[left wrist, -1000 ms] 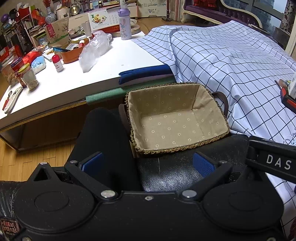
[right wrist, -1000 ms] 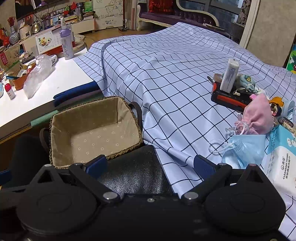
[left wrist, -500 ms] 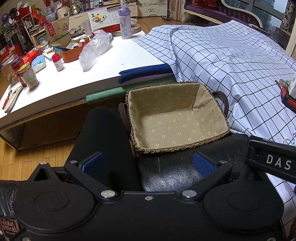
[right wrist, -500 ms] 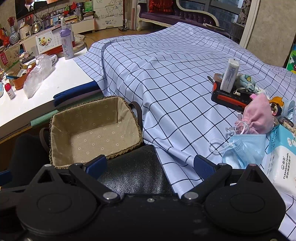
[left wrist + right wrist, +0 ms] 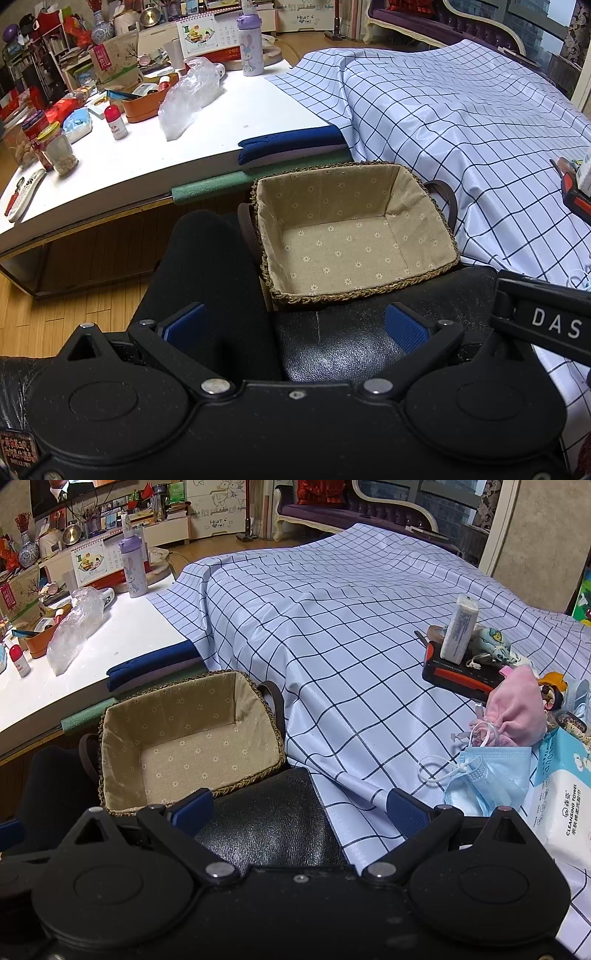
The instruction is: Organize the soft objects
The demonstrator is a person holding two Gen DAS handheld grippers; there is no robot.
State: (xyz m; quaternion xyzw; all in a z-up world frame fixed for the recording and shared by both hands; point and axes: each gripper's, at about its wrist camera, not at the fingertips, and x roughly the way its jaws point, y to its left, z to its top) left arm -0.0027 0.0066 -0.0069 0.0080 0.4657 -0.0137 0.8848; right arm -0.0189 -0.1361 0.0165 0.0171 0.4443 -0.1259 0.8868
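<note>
You're in a cluttered living room: a white tabletop (image 5: 155, 155) loaded with jars, a plastic bag and a purple bottle on the left, and a checked cloth (image 5: 332, 635) draped over the surface to the right. A black leather seat (image 5: 266, 830) sits right under both grippers.

Progress, judging by how things lie: nothing sorted yet. The lined woven basket (image 5: 354, 236) sits at the near edge, between the tabletop and the checked cloth, and it's empty — only the daisy-print liner shows in both views.

The soft things all lie on the cloth at the right, well apart from the basket: a blue face mask (image 5: 491, 779) nearest you, a pink drawstring pouch (image 5: 517, 709) just behind it, a small plush-looking toy (image 5: 495, 642) further back. A cleansing towel pack (image 5: 561, 801) lies just beside the mask. A black and orange tool (image 5: 458, 668) with a white stick standing on it is in the same pile; probably not for the basket.

Your left gripper (image 5: 295, 325) has its jaws apart, holding nothing, aimed at the basket. Your right gripper (image 5: 299, 808) is also spread wide and empty, over the seat edge, with the mask off to its right.

Everything's left: each soft item needs picking and dropping in the basket.
</note>
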